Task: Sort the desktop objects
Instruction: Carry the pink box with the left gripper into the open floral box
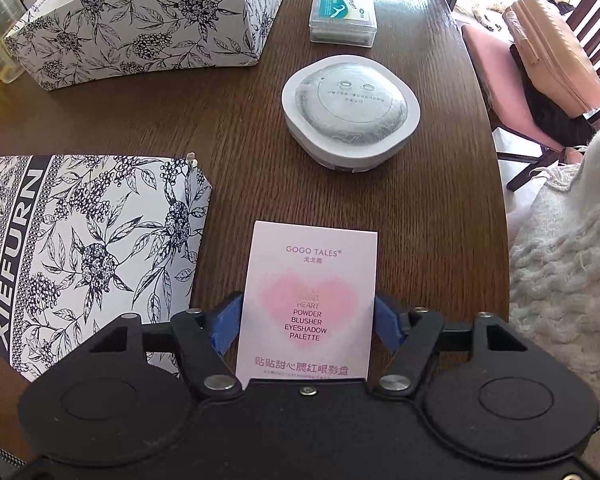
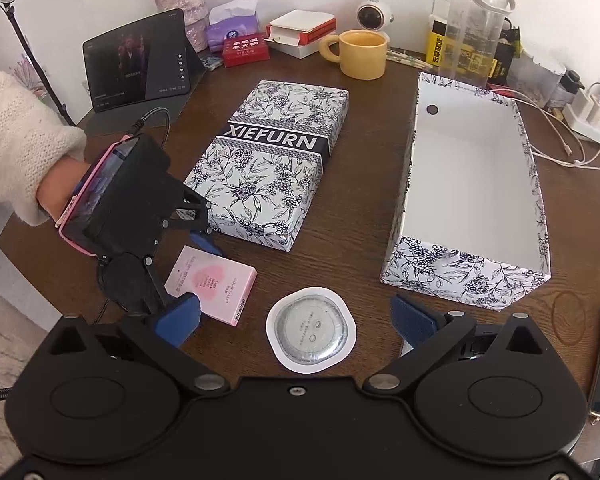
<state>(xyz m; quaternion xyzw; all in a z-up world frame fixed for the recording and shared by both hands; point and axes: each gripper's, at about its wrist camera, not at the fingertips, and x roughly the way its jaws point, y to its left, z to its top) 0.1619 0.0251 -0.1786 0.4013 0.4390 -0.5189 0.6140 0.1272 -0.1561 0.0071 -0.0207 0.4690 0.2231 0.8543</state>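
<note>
At the far left, the left hand-held gripper (image 2: 196, 272) sat low over the surface (image 1: 440, 200), its two blue pads bracketing the pink eyeshadow palette box (image 1: 308, 304) on its long sides. From the left wrist view the pads (image 1: 384, 320) looked pressed to, or just against, the carton's edges, so I judged it a grip closing on the box rather than a loose hover (whether the carton had left the wood I could not tell). Taking it across the narrow width made sense: a flat, light carton offers little else to pinch.

Just beside it lay the floral lid (image 2: 272, 160) marked XIEFURN, flat and set apart from its box, presumably so the box stayed open to receive things.

Further right, the round white sealed pod (image 2: 311, 335) rested on the wood between the fingers of the right hand-held gripper (image 2: 300, 320), which hung spread wide and held nothing; the span seemed suited to the pod's broad rim.

A clear floss-pick case (image 1: 343, 14) sat beyond the pod, near the surface edge.

At the right stood the open floral box (image 2: 472, 200), its white interior bare as far as I could see, the likely home for all three loose items.
</note>
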